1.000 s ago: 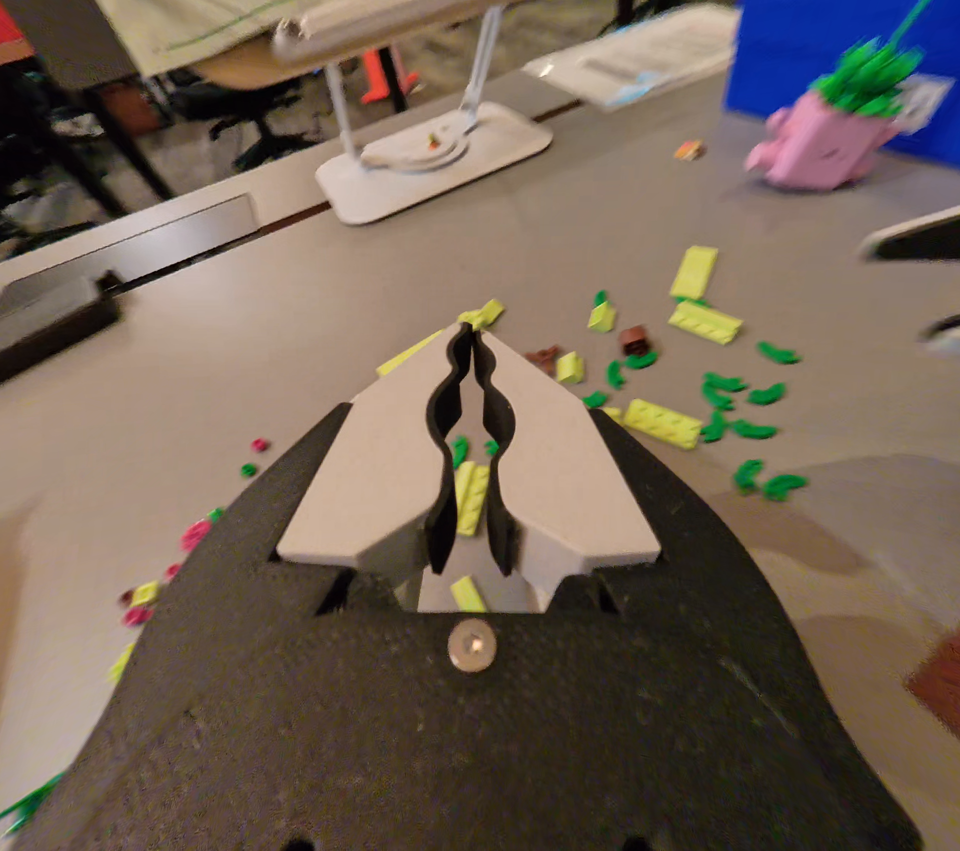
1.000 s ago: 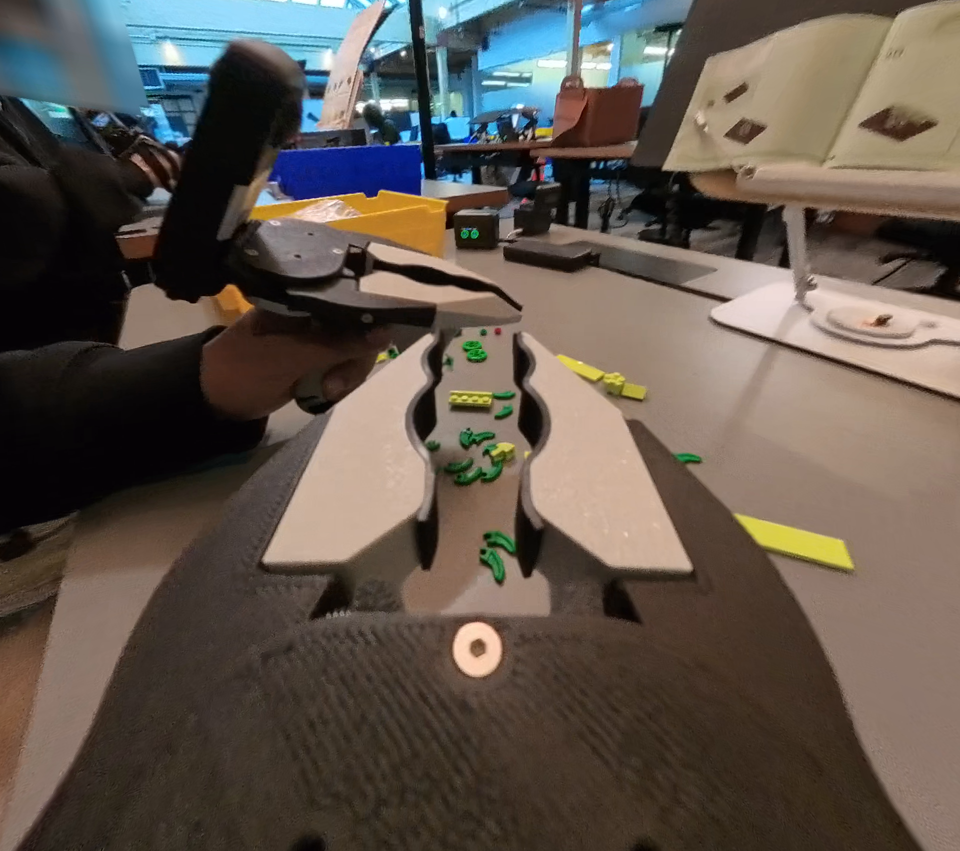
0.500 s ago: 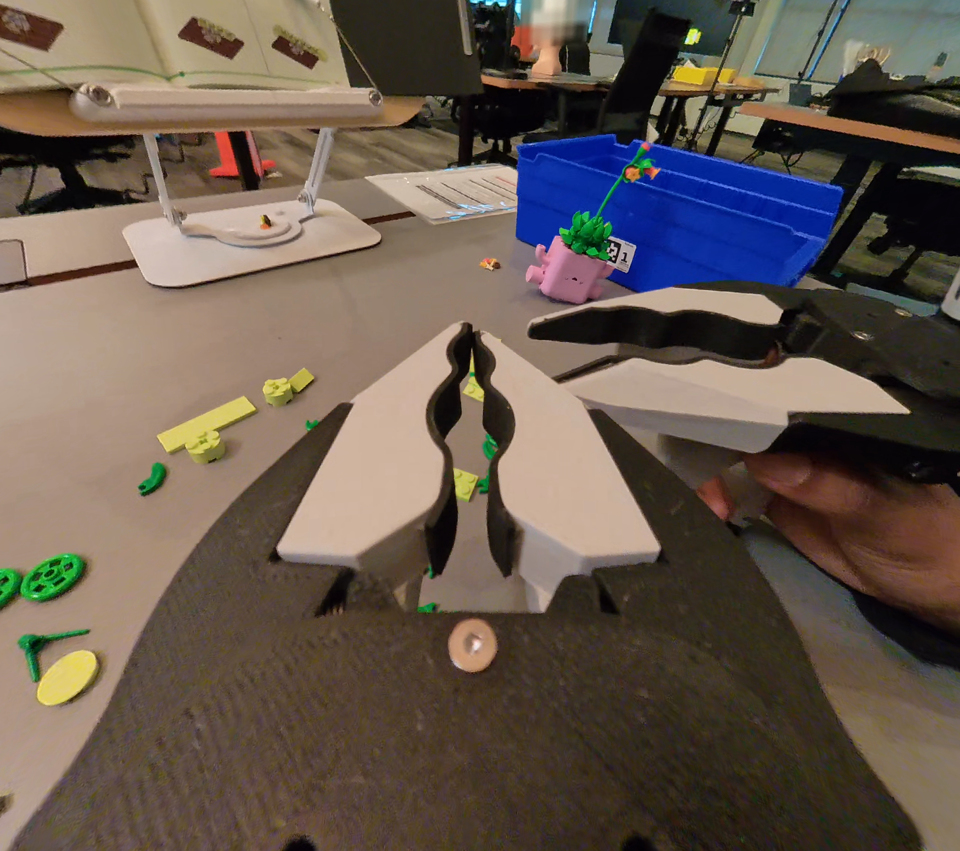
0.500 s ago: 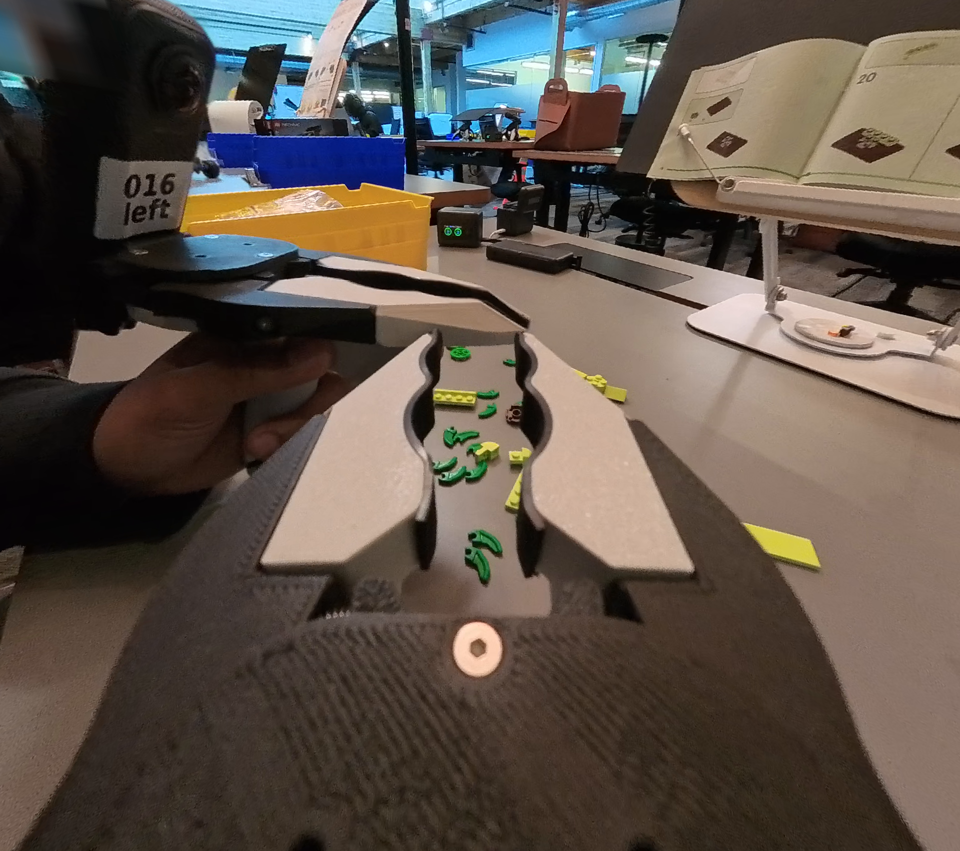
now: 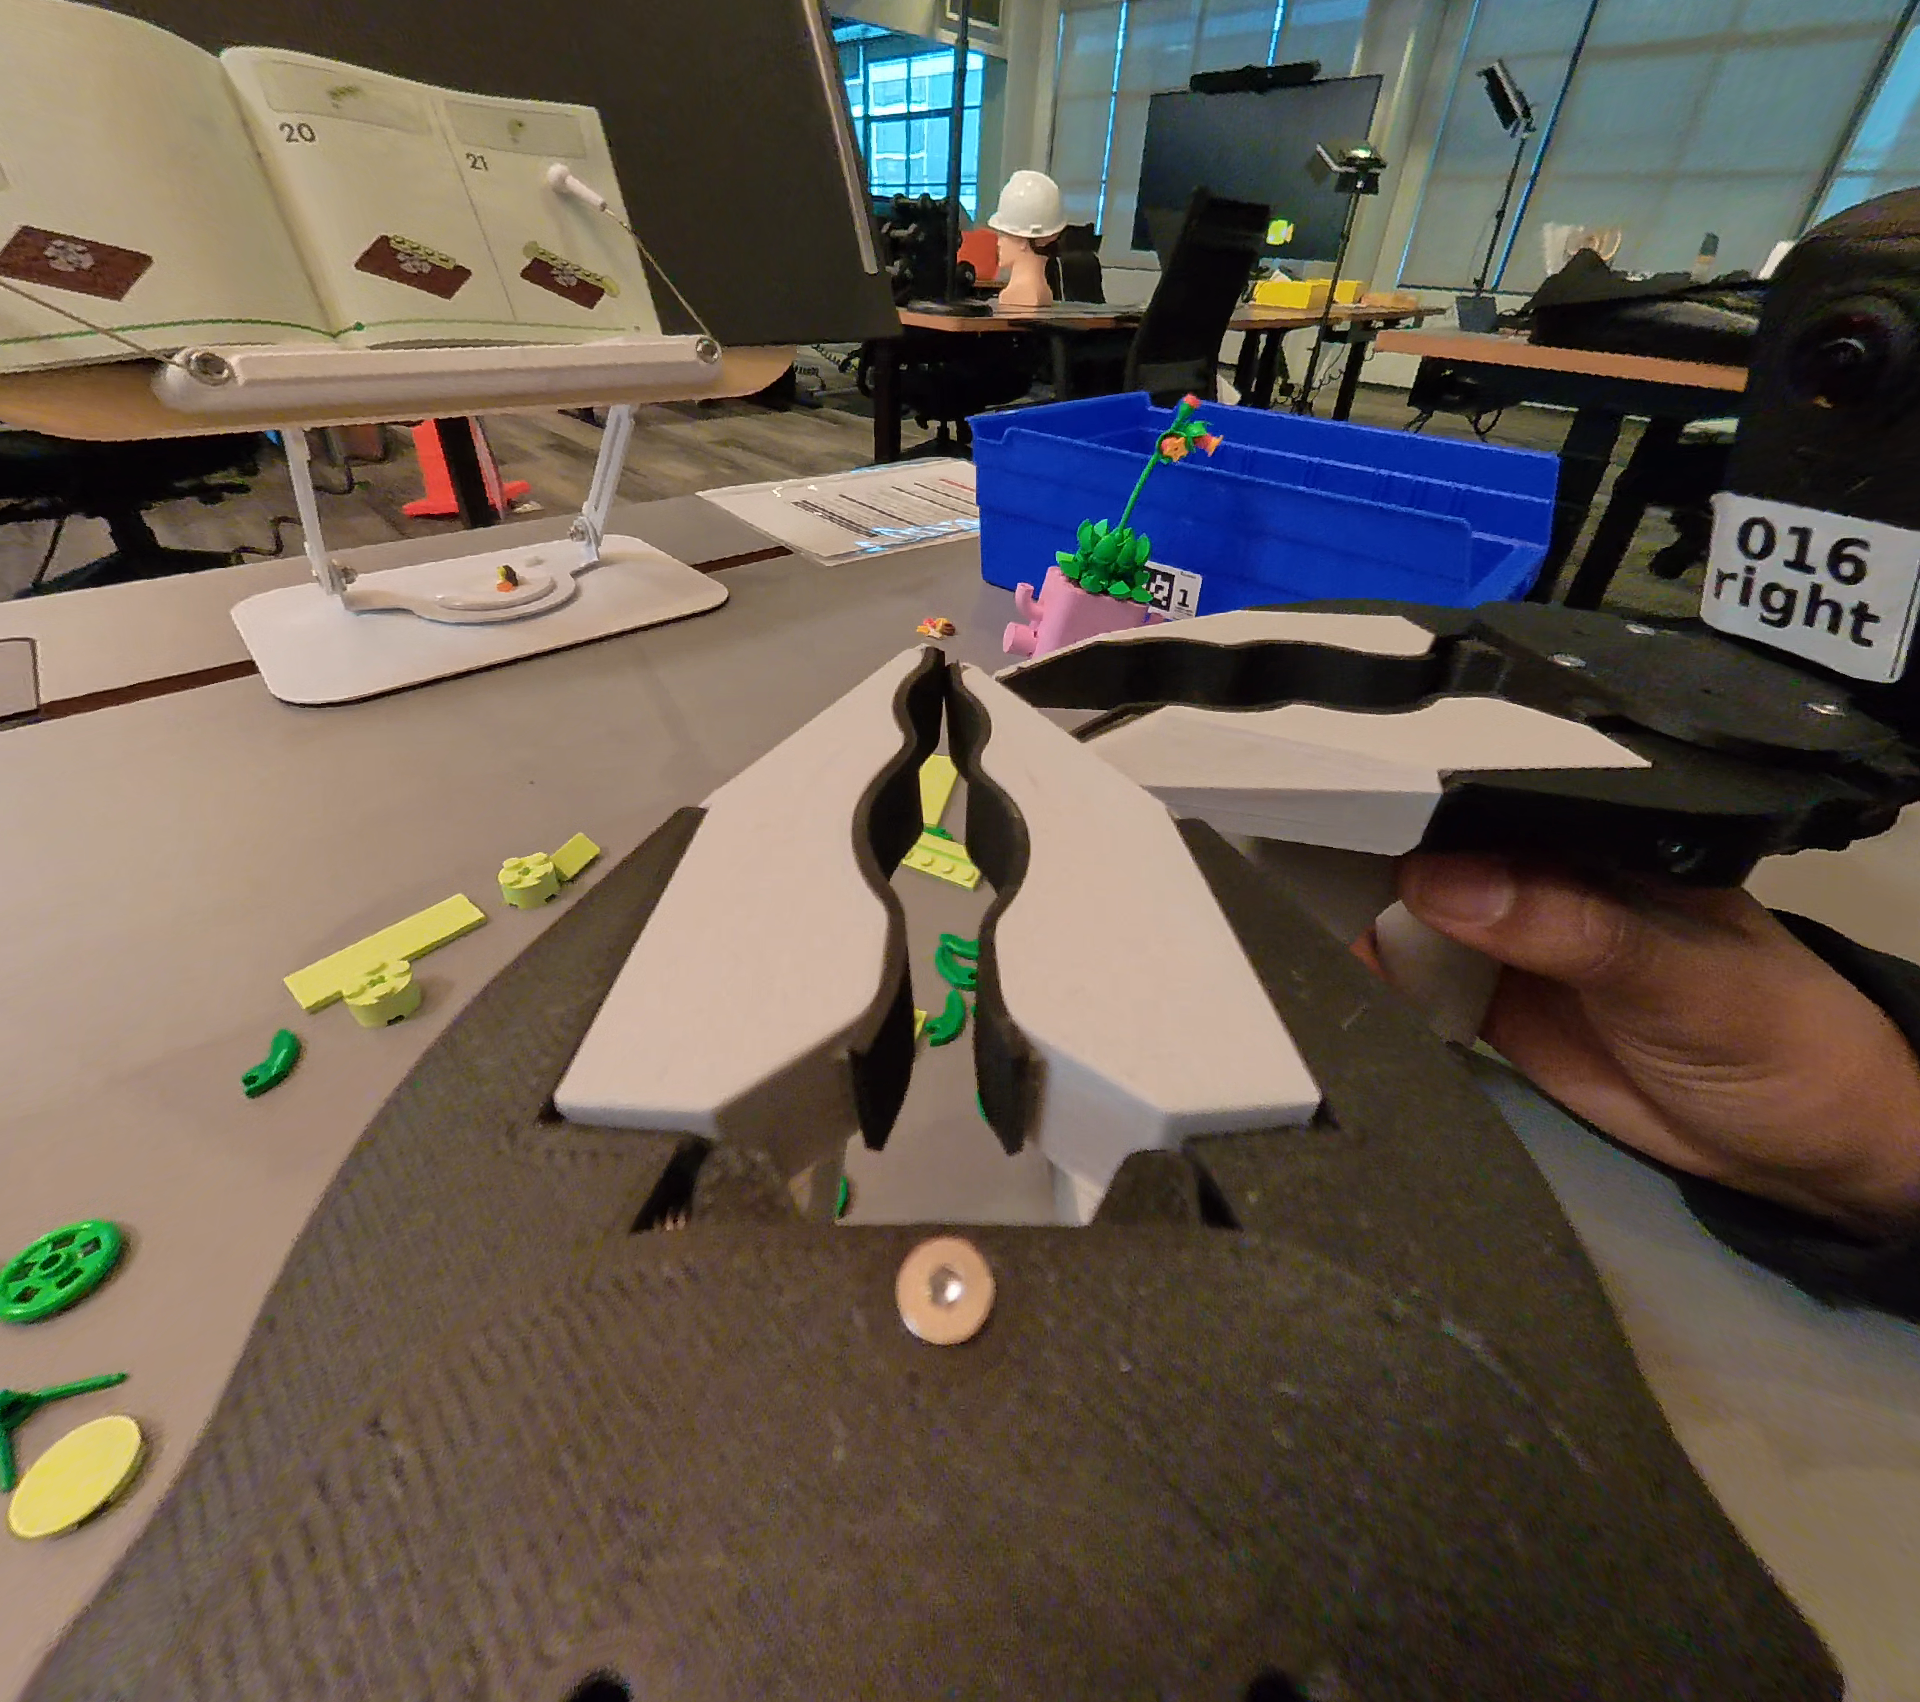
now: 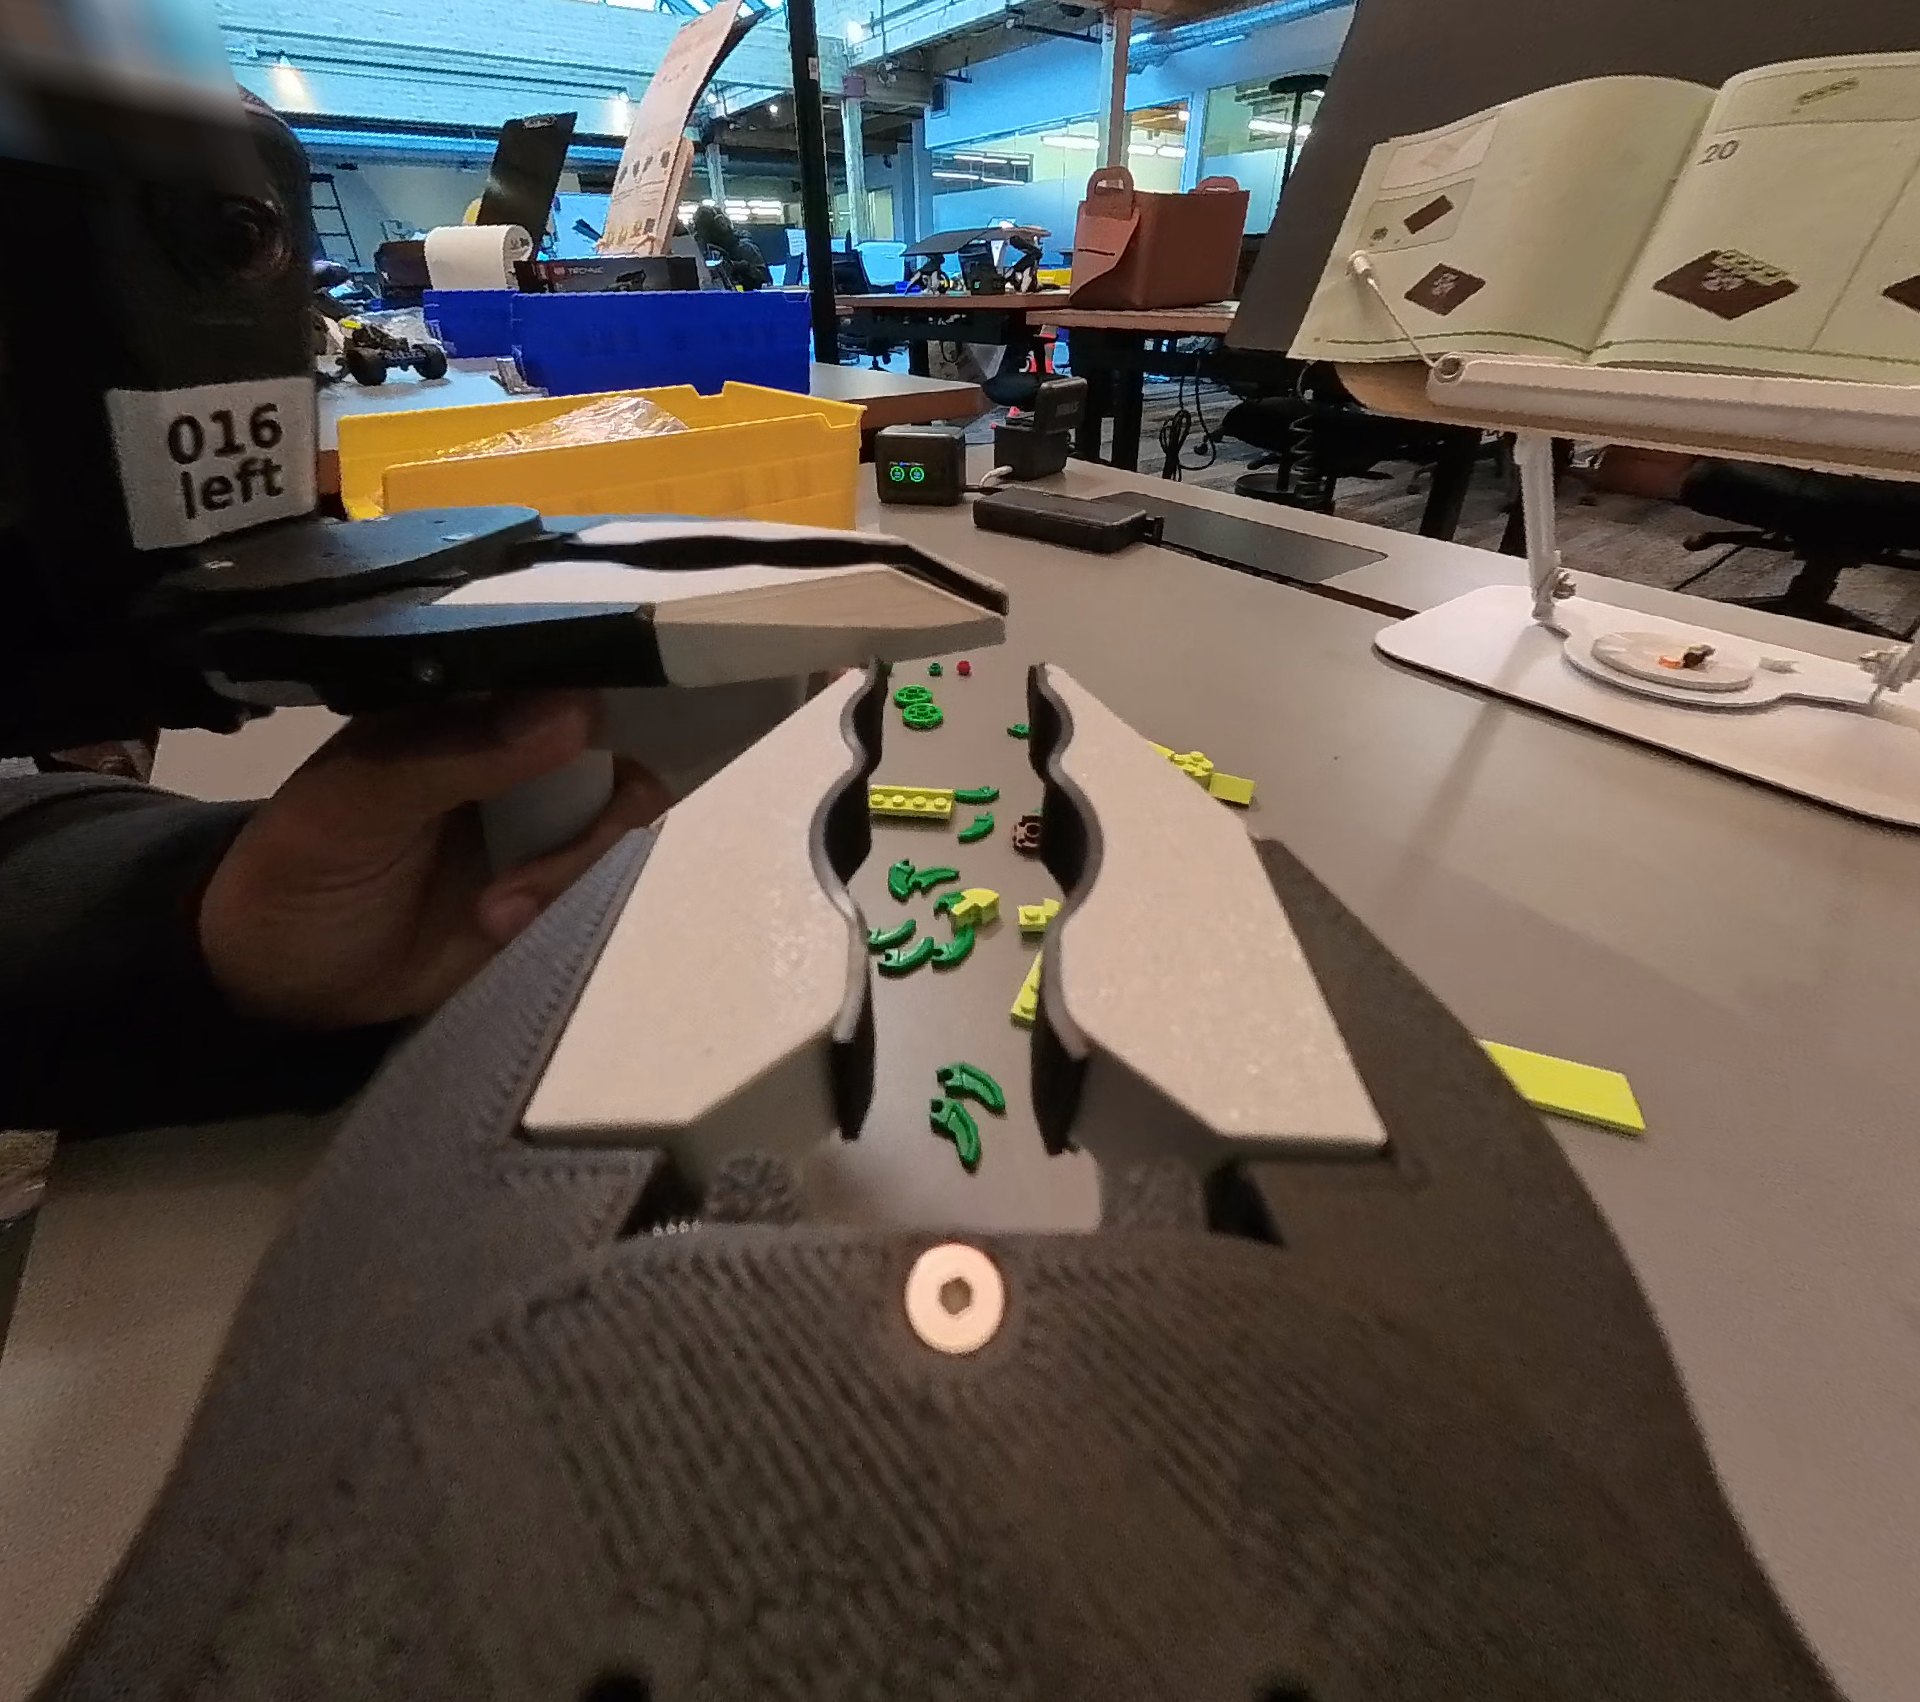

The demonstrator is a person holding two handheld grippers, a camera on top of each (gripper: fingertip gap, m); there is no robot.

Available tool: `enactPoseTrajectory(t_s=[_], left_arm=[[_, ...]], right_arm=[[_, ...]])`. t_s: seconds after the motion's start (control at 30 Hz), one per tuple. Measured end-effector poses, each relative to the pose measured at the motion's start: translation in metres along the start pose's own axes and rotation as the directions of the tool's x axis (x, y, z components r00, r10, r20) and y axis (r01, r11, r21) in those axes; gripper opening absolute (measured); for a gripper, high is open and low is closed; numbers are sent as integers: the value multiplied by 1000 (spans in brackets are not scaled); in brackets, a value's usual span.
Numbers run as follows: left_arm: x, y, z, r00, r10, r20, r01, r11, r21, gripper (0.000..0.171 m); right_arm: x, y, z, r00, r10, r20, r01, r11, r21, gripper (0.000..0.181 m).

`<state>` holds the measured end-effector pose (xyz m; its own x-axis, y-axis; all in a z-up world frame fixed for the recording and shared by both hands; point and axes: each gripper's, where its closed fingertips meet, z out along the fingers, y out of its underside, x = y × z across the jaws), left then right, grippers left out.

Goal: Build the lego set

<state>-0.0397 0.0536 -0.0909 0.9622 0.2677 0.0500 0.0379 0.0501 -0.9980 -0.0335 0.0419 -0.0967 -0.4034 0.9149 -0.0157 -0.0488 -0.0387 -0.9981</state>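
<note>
Lego pieces (image 6: 914, 935), loose on the desk (image 6: 1455, 873) beneath both tools: light, rigid, slick, best pinched across their edges; my left tool (image 5: 943, 678) pressed together empty, right tool (image 6: 951, 696) spread.

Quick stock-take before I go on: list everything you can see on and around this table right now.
Table: one, grey.
Loose bricks: many, lime, green, one brown, scattered mid-table.
Green wheel: one, near edge.
Pink pot plant: one, by blue bin.
Blue bin: one, far side.
Yellow bin: one, far side.
Instruction book: one, open on white stand.
Left gripper: jaws shut, empty.
Right gripper: jaws open, empty.
</note>
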Motion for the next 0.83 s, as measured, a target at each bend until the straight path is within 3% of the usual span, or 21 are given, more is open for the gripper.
enactPoseTrajectory(t_s=[0.83], left_arm=[[-3,6,2,999,-39,-3,39,999,-23,0]], right_arm=[[-3,3,2,1000,-24,-1,24,999,-22,20]])
